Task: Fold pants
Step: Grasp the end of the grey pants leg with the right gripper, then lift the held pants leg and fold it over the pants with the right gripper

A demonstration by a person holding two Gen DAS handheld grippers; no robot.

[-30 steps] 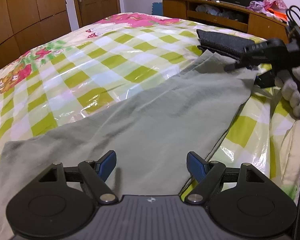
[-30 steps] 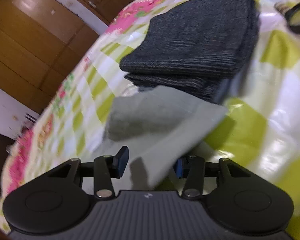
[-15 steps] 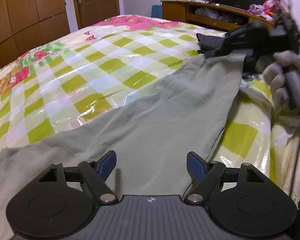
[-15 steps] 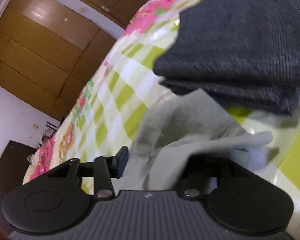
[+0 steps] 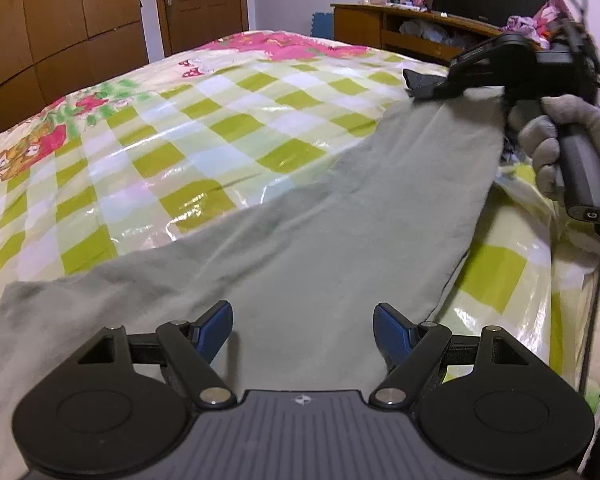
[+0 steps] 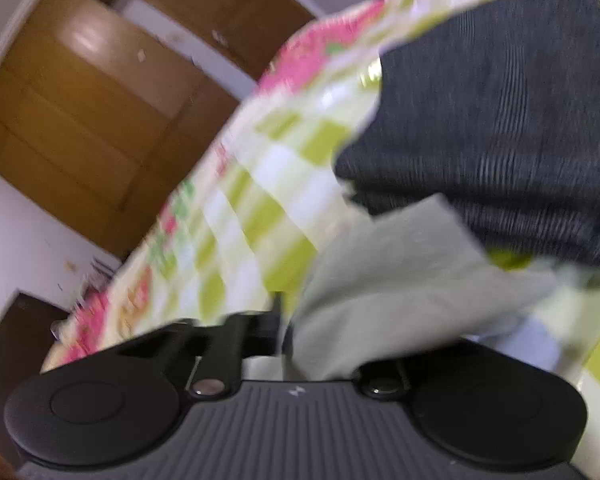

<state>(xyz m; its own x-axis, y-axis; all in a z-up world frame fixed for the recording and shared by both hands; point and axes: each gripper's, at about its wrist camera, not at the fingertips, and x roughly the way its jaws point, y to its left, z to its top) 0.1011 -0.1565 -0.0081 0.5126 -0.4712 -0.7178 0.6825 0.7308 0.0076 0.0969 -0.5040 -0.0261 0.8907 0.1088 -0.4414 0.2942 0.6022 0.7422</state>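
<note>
Grey-green pants spread across checkered bed. Left tool gaping wide above near end, gripping nothing. Right tool clamped on far hem, beside folded dark garment.

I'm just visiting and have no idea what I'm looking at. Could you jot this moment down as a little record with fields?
Place: bed with a checked cover
Garment: grey-green pants, spread along the bed
Left gripper: open, over the near end of the pants, not gripping
Right gripper: shut on the far end of the pants, lifting it
Nearby: folded dark garment just past the far end
Fold: not yet made
</note>
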